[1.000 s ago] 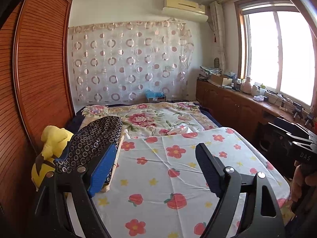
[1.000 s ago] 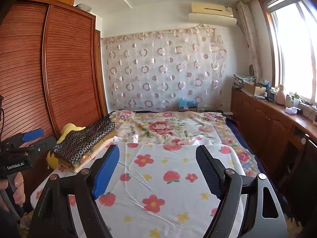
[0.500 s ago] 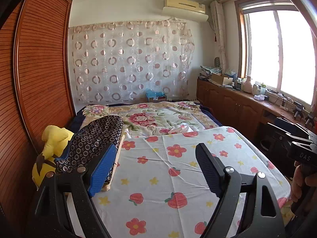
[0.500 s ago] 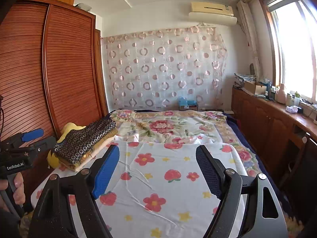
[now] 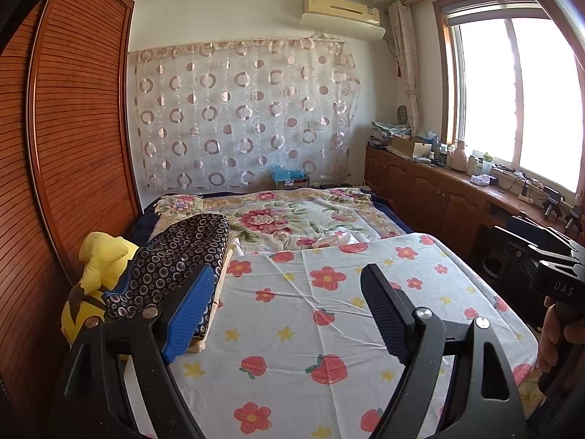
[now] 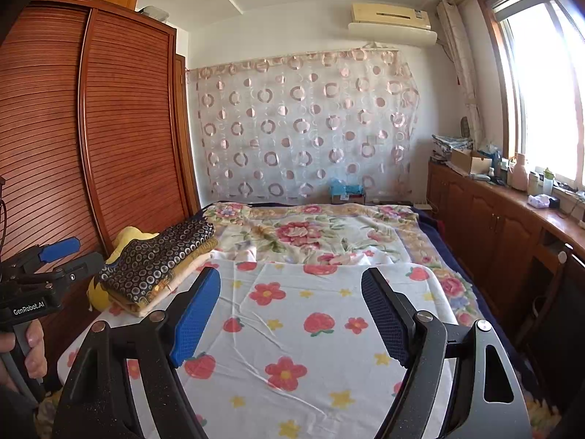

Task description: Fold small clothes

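A stack of folded clothes, topped by a dark garment with a ring pattern (image 5: 182, 256) (image 6: 157, 256), lies at the left side of the bed. A white sheet with red flowers and strawberries (image 5: 329, 311) (image 6: 310, 329) covers the near part of the bed. My left gripper (image 5: 285, 307) is open and empty above the sheet, just right of the stack. My right gripper (image 6: 290, 311) is open and empty above the sheet's middle. Each gripper also shows in the other's view, the right (image 5: 548, 274) and the left (image 6: 40, 278).
A yellow plush toy (image 5: 98, 267) lies left of the stack against the wooden wardrobe (image 5: 73, 146). A floral bedspread (image 6: 310, 230) covers the far half of the bed. A wooden counter with bottles and boxes (image 6: 512, 197) runs under the window at the right.
Both views have tilted slightly upward, so the bed sits a little lower in frame. Both grippers stay open and empty.
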